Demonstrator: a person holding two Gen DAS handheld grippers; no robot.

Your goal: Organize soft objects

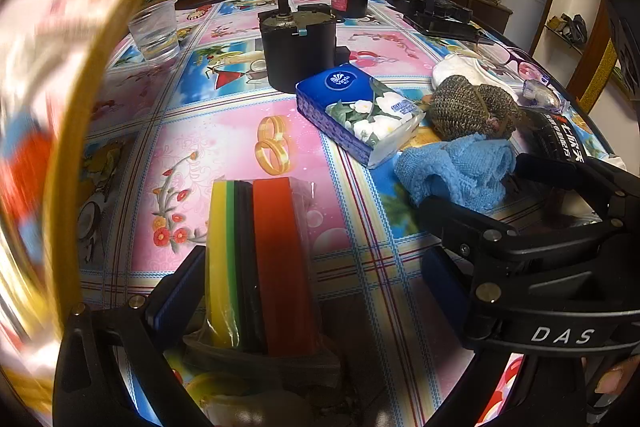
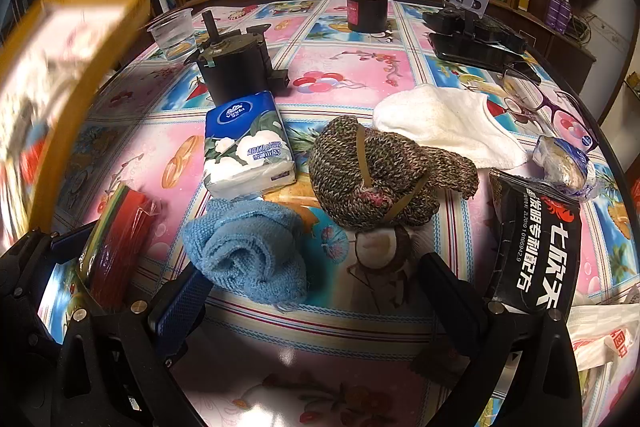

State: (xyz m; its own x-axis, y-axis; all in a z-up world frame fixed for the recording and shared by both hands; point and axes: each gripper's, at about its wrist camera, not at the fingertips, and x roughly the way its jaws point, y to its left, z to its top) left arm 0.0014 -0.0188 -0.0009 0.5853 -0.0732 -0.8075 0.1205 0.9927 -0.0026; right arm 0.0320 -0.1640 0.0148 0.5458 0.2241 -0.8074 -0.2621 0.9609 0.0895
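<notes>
Left wrist view: the left gripper (image 1: 316,287) sits with its jaws spread wide and gripping nothing, a wrapped stack of coloured sponges (image 1: 260,263) lying between them against the left finger, apparently lined up for a pick. Ahead on the patterned table (image 1: 192,163) lie a tissue pack (image 1: 356,111), a blue cloth (image 1: 456,167) and a knit hat (image 1: 468,111). The right gripper (image 1: 472,187) reaches in from the right, close to the cloth.

Right wrist view: the right gripper (image 2: 316,303) is also spread and empty, the blue cloth (image 2: 248,251) just beyond its left finger, likely the next soft item. The knit hat (image 2: 380,171), a white cloth (image 2: 444,127) and the tissue pack (image 2: 248,143) lie clustered behind it; the sponges (image 2: 120,243) rest far left. A blurred yellow-edged box (image 2: 52,107) fills the left edge.
</notes>
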